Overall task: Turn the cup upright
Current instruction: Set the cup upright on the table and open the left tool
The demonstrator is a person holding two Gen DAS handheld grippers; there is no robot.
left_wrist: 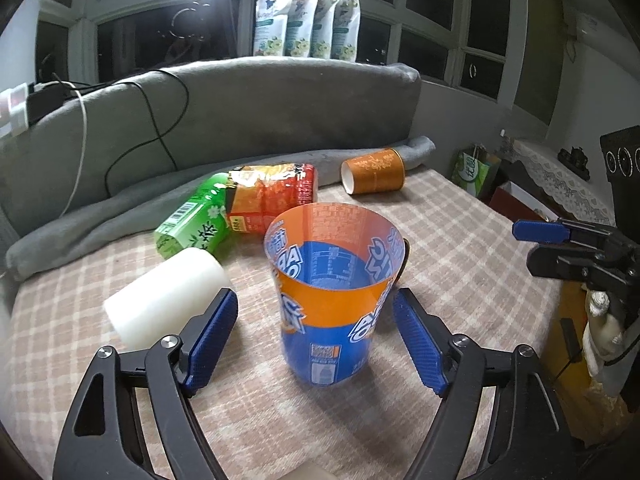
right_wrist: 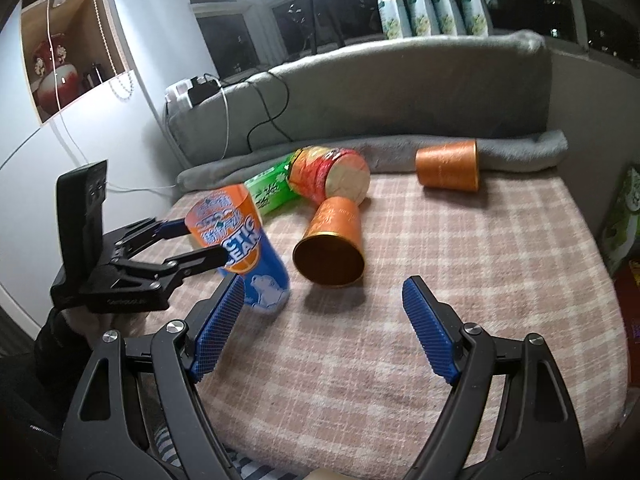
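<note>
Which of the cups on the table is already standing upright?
The blue-and-orange cup, mouth up between the left gripper's open fingers. The white cup and both orange cups lie on their sides.

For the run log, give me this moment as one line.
orange-and-blue cup: upright, mouth up | left gripper: open around it, fingers apart | right gripper: open, empty

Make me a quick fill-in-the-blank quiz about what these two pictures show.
1. The blue-and-orange plastic cup sits between the fingers of the left gripper, whose jaws are ___.
2. The right gripper holds ___.
3. The green plastic bottle lies on its ___.

Missing words: open; nothing; side.
</note>
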